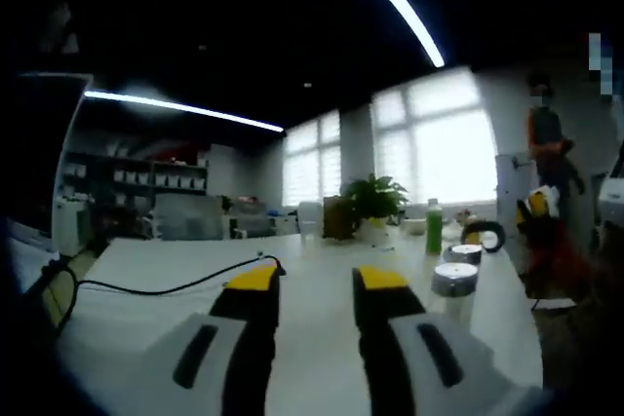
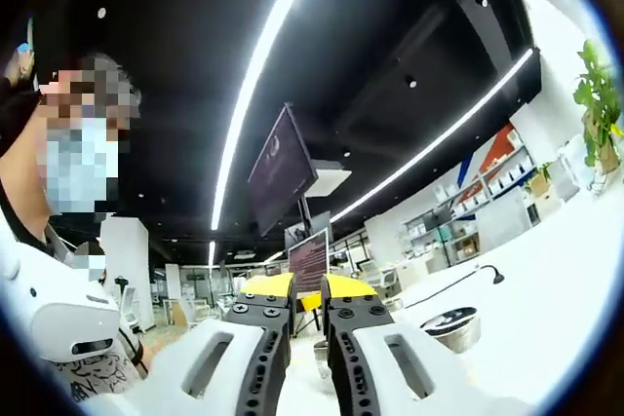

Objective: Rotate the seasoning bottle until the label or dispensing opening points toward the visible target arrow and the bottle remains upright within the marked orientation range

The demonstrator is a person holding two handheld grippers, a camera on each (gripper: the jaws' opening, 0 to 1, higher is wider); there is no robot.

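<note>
Two silver-capped seasoning bottles stand upright on the white table, right of and slightly beyond my left gripper. Its yellow-tipped jaws are parted with nothing between them. In the right gripper view, my right gripper points up and across the room, its jaws drawn close together with only a narrow slit and nothing held. A silver-rimmed bottle top sits on the table just right of those jaws. I see no label or arrow mark.
A green bottle, a potted plant and a black tape roll stand at the table's far end. A black cable runs across the left side. A masked person is close on the left, and another person stands far right.
</note>
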